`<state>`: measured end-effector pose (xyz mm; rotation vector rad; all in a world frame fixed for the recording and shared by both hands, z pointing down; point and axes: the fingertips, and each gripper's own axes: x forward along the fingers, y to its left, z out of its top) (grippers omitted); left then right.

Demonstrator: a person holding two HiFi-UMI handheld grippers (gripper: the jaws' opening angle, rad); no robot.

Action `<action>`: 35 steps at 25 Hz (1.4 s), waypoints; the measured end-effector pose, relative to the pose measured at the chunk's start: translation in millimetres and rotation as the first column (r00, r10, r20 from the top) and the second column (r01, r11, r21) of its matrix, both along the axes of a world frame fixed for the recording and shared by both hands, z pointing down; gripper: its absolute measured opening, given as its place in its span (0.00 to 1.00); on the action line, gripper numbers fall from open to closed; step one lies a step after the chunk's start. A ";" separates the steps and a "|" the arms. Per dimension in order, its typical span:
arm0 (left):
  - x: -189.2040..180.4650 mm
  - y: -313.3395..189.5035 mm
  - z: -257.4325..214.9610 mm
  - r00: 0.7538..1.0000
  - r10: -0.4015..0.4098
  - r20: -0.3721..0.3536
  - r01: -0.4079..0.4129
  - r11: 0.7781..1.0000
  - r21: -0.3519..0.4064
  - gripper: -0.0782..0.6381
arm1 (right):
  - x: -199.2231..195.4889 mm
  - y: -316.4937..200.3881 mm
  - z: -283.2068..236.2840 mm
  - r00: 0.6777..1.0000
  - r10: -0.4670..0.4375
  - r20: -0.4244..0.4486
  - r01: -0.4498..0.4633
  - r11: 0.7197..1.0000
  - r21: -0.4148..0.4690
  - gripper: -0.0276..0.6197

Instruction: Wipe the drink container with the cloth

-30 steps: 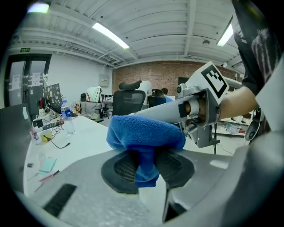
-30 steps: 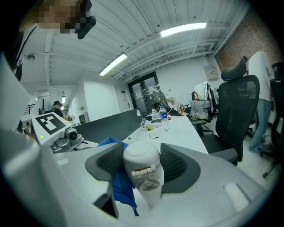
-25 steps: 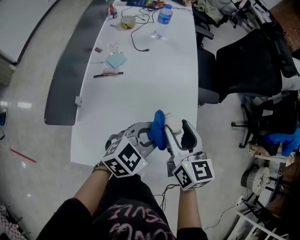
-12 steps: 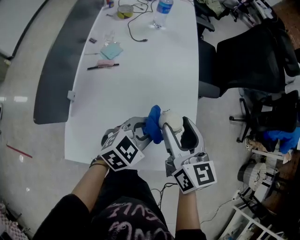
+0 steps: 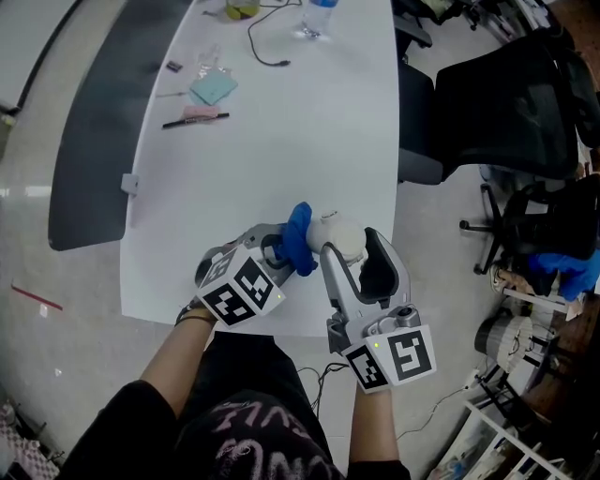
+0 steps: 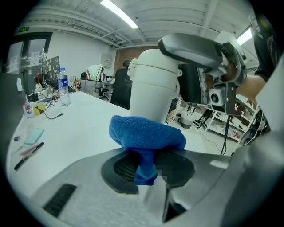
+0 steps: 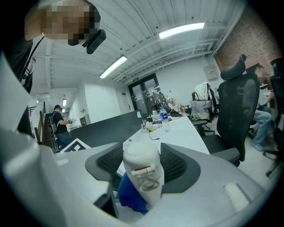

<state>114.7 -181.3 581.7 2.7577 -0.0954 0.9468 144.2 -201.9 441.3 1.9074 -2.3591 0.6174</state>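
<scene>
Left claw [image 5: 281,253] is clenched on a blue cloth [image 5: 298,240]: in the left gripper view the cloth [image 6: 146,135] is pinched between the two pads, with a rounded wad bulging above them and a short tail hanging below. Right claw [image 5: 349,247] is grasping the white drink container [image 5: 338,233]. In the right gripper view its ribbed dark pads press on both sides of the container [image 7: 142,175], which stands upright with its domed lid and small flip latch facing the camera.

The cloth lies against the container's lower left side, touching it, and the right gripper view shows the blue folds [image 7: 131,195] tucked beside the white body. From the left gripper view the container [image 6: 153,84] rises directly behind the wad, with the right claw's grey arm [image 6: 199,48] reaching over its top.

Both claws meet over the near end of the white tabletop [image 5: 281,141], close to its front edge (whether the container's base rests on it or is held clear cannot be told, since the cloth and claws cover the bottom). Each claw carries its marker cube [image 5: 242,291] toward the person's forearms.

Well apart, at the far end of the tabletop, lie a dark pen [image 5: 195,120], a pale teal pad [image 5: 214,87], a black cable [image 5: 267,52] and a clear water bottle [image 5: 314,14]. A black office chair [image 5: 506,103] stands off the tabletop's right side.
</scene>
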 end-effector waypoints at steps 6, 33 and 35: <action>-3.0 1.8 -16.0 1.000 -0.005 -0.017 0.005 1.000 0.024 0.25 | 0.4 0.7 3.4 1.000 -0.013 0.011 0.013 1.000 0.004 0.47; -1.0 -0.4 -66.8 0.996 0.021 -0.089 -0.012 0.994 0.109 0.25 | 0.5 1.3 -0.1 0.998 -0.016 0.057 0.015 1.000 0.017 0.47; -1.0 -0.4 -60.0 0.996 0.021 -0.081 -0.013 0.995 0.099 0.25 | 0.5 1.7 -0.8 0.998 -0.016 0.056 0.015 1.000 0.017 0.47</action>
